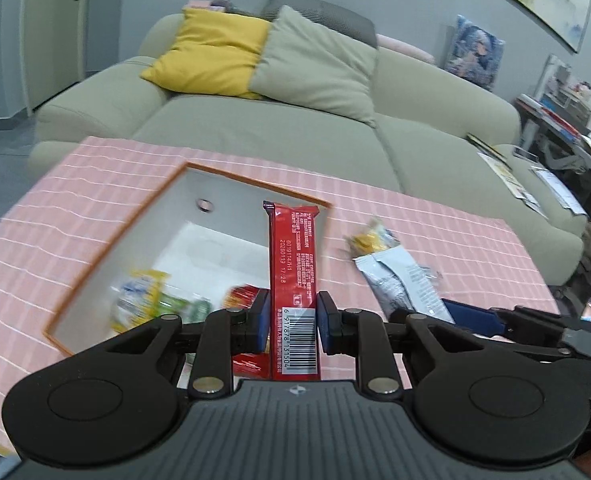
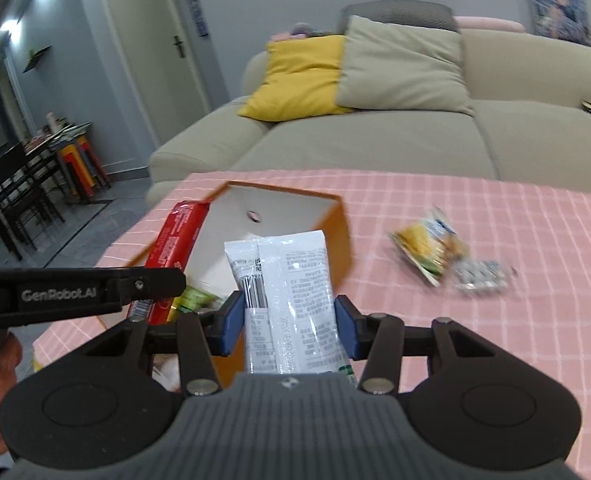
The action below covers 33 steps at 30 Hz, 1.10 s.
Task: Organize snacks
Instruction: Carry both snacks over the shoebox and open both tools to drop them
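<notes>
An orange box with a white inside [image 1: 199,184] [image 2: 335,236] stands on the pink checked tablecloth [image 1: 75,184]. Several snack packs lie in it [image 1: 143,300]. My left gripper [image 1: 293,324] is shut on a long red snack bar [image 1: 293,264] and holds it over the box's right side; the bar also shows in the right wrist view [image 2: 175,248]. My right gripper [image 2: 289,326] is shut on a white snack packet [image 2: 291,292] and holds it above the box's near edge. The right gripper also shows in the left wrist view [image 1: 475,318], low at the right.
A yellow snack pack [image 2: 431,248] [image 1: 375,240] and a silver one [image 2: 479,276] lie loose on the cloth right of the box. A grey-green sofa [image 1: 295,132] with cushions stands behind the table. Chairs and stools [image 2: 55,176] stand at the far left.
</notes>
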{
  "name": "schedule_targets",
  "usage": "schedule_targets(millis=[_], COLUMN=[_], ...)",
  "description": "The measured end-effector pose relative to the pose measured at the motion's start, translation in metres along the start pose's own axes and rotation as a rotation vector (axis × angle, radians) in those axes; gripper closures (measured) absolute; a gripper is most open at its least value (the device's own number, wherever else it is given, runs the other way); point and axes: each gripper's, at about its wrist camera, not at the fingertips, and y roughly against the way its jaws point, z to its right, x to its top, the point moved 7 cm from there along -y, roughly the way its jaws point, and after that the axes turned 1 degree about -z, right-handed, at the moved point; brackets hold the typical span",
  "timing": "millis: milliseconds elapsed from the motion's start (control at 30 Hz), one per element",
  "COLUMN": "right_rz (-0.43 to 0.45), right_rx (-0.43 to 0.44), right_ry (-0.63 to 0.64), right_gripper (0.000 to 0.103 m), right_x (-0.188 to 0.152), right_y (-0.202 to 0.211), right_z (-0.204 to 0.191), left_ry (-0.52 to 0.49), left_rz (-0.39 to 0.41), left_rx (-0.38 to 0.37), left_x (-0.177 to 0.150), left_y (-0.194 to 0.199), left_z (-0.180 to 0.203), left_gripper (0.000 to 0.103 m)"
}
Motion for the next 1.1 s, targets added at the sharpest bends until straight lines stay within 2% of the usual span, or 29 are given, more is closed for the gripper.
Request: schedule_targets(millis=[267,500,900,1100], right_rz=[-0.024,-0.087,-0.205,-0.258], right_rx=[0.061,0.046,-0.057,-0.106], right_ry=[0.114,0.242,0.475,0.532], right_gripper=[0.057,0.057,0.057,0.057], right_x=[0.034,0.046,0.035,0.031], right_y=[-0.045,-0.106,-0.183,-0.208], right_z=[-0.058,-0.082,-0.08,-0.067], left_ry=[0.029,0.047,0.053,0.042], left_rz=[-0.07,-0.179,-0.29,-0.335], left_rx=[0.07,0.093,0.126,0.169], left_x=[0.017,0.005,-0.006,-0.002], left_y=[-0.015,-0.045,-0.089,-0.112], left_z=[-0.06,-0.093,-0.113,-0.115], left_gripper=[0.077,0.077,0.077,0.077])
